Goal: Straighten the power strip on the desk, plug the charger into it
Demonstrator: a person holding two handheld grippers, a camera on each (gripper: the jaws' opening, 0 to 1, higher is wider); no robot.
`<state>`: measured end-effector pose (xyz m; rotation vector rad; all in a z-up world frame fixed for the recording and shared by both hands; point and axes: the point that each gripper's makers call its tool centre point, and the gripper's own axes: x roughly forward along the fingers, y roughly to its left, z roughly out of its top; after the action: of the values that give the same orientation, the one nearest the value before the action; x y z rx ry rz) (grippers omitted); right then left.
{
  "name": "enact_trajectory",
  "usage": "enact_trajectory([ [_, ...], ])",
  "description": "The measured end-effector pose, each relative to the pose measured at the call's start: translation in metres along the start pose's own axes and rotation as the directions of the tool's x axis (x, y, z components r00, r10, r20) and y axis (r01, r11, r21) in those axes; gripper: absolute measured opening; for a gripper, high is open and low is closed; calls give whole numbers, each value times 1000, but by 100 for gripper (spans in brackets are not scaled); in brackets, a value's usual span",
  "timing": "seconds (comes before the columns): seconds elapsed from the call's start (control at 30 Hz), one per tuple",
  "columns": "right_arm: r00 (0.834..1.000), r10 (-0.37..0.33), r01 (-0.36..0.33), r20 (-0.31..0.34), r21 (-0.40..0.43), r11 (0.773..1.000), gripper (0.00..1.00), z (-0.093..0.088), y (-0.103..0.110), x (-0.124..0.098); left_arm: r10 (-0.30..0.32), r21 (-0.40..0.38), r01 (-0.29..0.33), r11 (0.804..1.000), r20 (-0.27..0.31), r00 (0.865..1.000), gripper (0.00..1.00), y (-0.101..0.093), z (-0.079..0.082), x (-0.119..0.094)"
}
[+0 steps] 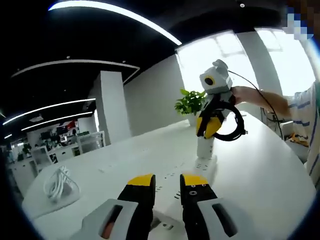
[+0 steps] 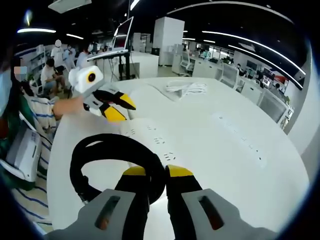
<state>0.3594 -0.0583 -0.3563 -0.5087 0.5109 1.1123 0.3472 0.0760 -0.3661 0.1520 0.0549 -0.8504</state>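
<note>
In the left gripper view, the left gripper [image 1: 167,181] sits at the bottom with its yellow tips a little apart and nothing between them. Its lower part hides the near end of the white power strip [image 1: 202,165], which lies flat on the white desk [image 1: 260,170]. Farther along the strip, the right gripper [image 1: 212,125] points down and presses a white charger [image 1: 204,146] onto it. A black cable [image 1: 235,122] loops around that gripper. A green plant [image 1: 191,102] stands behind it, partly hidden.

In the right gripper view, the right gripper [image 2: 156,172] is closed tight on the charger, but its jaws cover the charger, so it is hard to see. The black cable [image 2: 107,150] curls in a loop just beside it. Past it lies the power strip [image 2: 150,135], then the left gripper [image 2: 120,107]. A bundle of white cord [image 2: 186,88] lies far back on the desk [image 2: 240,150].
</note>
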Motion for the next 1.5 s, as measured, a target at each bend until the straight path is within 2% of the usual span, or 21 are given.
enact_trajectory([
  [0.3,999,-9,9,-37,2,1000,11,4,-1,1,-6,-30,6,1000,6,1000,20,-2,0,-2],
  [0.57,1000,2,-1,13,-4,1000,10,2,-1,-2,-17,-27,17,999,16,1000,20,-6,3,-3],
  [0.63,1000,-17,17,-4,-20,1000,10,4,1,0,-18,-32,19,999,21,1000,20,-7,5,-3],
  [0.67,999,-33,31,-26,-65,997,10,5,2,0,-20,-36,20,999,24,1000,20,-7,5,-3],
  [0.77,998,-41,39,-42,-55,998,10,5,3,1,-17,-40,18,999,25,1000,20,-7,6,-4],
  [0.9,999,-3,2,45,42,999,9,2,-4,-4,-13,-49,14,999,23,1000,20,-6,4,-4],
  [0.97,998,1,-3,57,37,999,9,-1,-5,-6,-16,-59,18,998,24,1000,20,-6,4,-4],
  [1.1,999,-7,7,37,4,1000,9,5,3,2,-22,-69,24,997,26,999,20,-9,3,-2],
  [1.17,1000,-30,29,-9,-31,999,9,5,3,4,-27,-72,29,997,24,999,20,-11,2,-1],
  [1.23,1000,-23,23,-1,-15,1000,9,4,2,3,-26,-62,27,998,19,999,20,-12,1,-2],
  [1.33,999,-5,3,51,26,1000,9,1,1,1,-22,-51,22,998,15,1000,20,-11,1,-3],
  [1.5,997,-8,5,78,28,1000,9,0,1,-2,-21,-58,23,998,23,1000,20,-12,3,-2],
])
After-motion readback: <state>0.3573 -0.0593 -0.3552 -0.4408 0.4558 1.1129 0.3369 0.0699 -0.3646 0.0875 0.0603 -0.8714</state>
